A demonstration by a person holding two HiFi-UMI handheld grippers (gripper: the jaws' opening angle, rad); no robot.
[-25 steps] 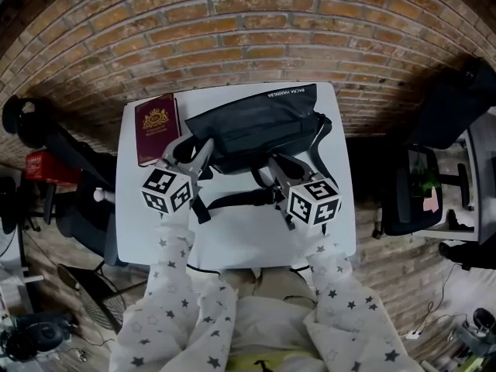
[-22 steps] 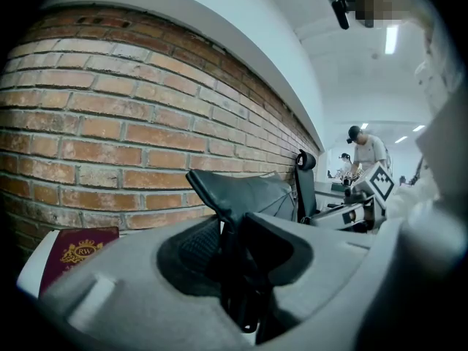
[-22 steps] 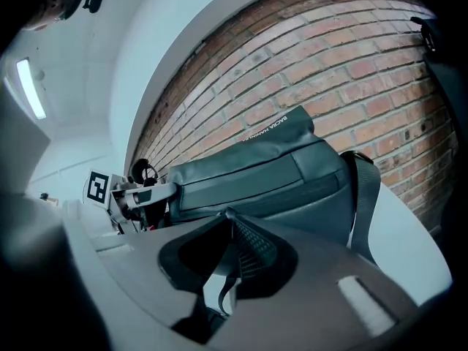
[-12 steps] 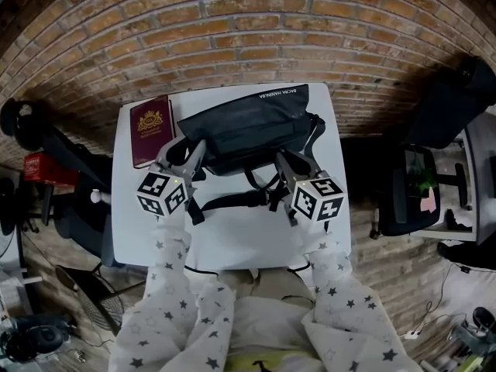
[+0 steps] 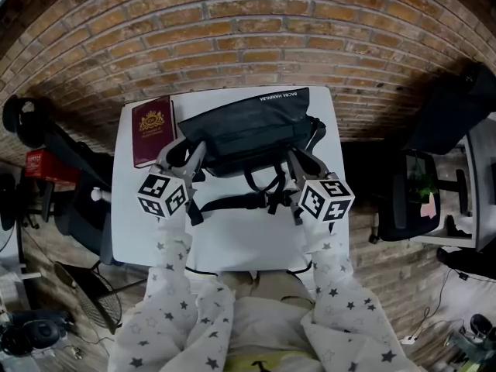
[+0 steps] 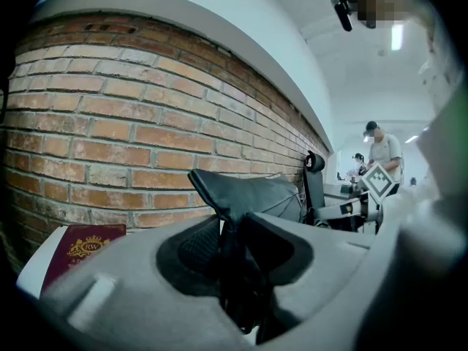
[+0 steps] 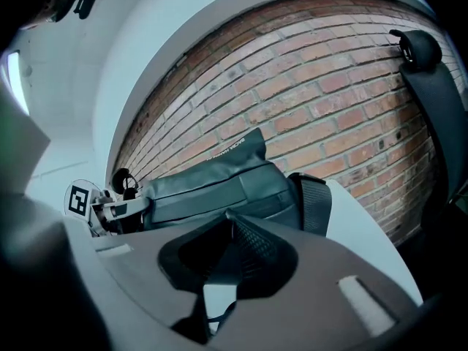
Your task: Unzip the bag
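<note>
While the left tool point(image 6: 228, 225) stays clenched on a fold of dark fabric at the left end of the bag point(image 5: 248, 126), hardly shifting, the right tool point(image 7: 232, 225) has travelled along the bag's near side toward the right edge of the table point(image 5: 232, 242). Its jaws are pinched almost together on something small at that near side. I take it for the zip pull, though the pads cover it. The bag's strap point(image 5: 232, 201) lies loose on the table between the two tools, about where it was. Beyond them the bag sits against the table's far edge, from the middle toward the far right corner, and has not been dragged along with the right tool. That suggests the left grip is working as an anchor and the zip is probably opening rightward, with part of its run still to go. A red booklet point(image 5: 153, 129) lies flat at the far left corner, just beside the bag, untouched. Behind the table stands a brick wall point(image 5: 248, 37).
</note>
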